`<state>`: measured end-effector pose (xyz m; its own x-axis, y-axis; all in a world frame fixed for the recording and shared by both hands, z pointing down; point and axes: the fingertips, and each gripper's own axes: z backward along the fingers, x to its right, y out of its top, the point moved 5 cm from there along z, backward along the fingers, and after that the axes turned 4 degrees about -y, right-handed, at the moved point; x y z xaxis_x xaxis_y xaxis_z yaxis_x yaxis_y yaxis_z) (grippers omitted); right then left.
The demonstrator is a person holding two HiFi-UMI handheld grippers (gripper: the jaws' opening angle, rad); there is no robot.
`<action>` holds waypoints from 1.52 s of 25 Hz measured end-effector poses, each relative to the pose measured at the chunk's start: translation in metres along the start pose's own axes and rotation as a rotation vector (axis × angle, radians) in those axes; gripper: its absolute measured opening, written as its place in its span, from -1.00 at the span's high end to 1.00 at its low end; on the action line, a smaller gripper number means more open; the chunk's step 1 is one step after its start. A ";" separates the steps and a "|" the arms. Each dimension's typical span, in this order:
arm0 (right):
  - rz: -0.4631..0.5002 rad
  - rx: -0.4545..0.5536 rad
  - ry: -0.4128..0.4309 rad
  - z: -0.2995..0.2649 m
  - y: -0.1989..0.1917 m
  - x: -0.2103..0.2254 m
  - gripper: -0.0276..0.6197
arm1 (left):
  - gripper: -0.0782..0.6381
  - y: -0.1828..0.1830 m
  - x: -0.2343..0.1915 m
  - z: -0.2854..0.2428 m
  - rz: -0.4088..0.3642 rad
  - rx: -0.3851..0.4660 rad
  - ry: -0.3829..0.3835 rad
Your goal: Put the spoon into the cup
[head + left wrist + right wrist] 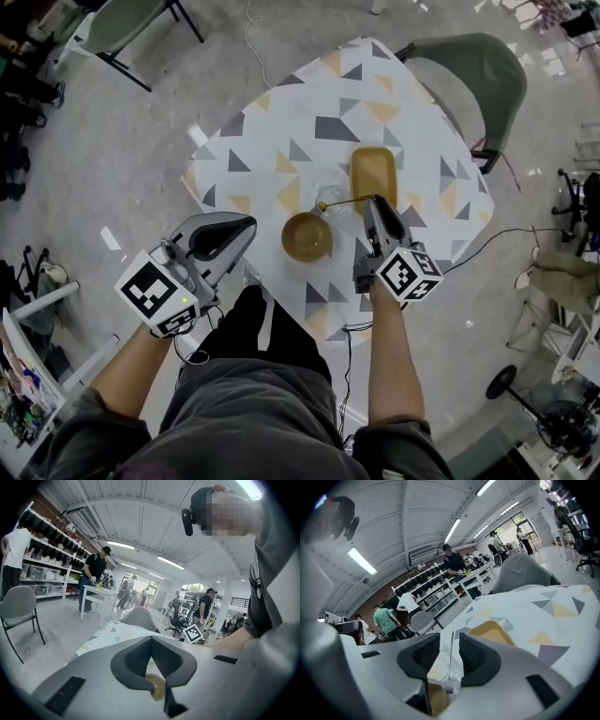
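We find the right gripper [377, 208] released, its jaws apart either side of the spoon [451, 644], which leans in the cup [443, 665] without pad contact. The left gripper [236, 228] is clenched on nothing. Risk: withdrawing sideways could snag the handle and topple the cup. Count: 1 spoon, 1 cup, 1 bowl [307, 237], 1 tray [373, 176], 2 grippers

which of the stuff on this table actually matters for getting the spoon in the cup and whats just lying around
For the job:
- spoon, its handle between the open jaws of the right gripper
- clear cup, just under those jaws

Just lying about:
- brown bowl
- yellow tray
- left gripper, off to the side, holding nothing
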<state>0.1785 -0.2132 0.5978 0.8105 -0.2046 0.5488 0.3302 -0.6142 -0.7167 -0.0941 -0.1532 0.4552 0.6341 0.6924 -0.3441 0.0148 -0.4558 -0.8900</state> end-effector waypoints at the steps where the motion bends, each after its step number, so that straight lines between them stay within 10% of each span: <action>1: -0.001 0.007 -0.005 0.004 0.003 -0.001 0.54 | 0.74 0.002 0.000 0.000 -0.003 0.002 -0.003; 38: 0.174 0.275 0.110 0.177 0.103 -0.163 0.61 | 0.74 0.107 0.055 0.054 -0.164 0.151 -0.156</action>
<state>0.1663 -0.1077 0.3587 0.8142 -0.3785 0.4403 0.3214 -0.3378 -0.8847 -0.0997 -0.1338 0.3253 0.5062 0.8332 -0.2228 -0.0154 -0.2495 -0.9682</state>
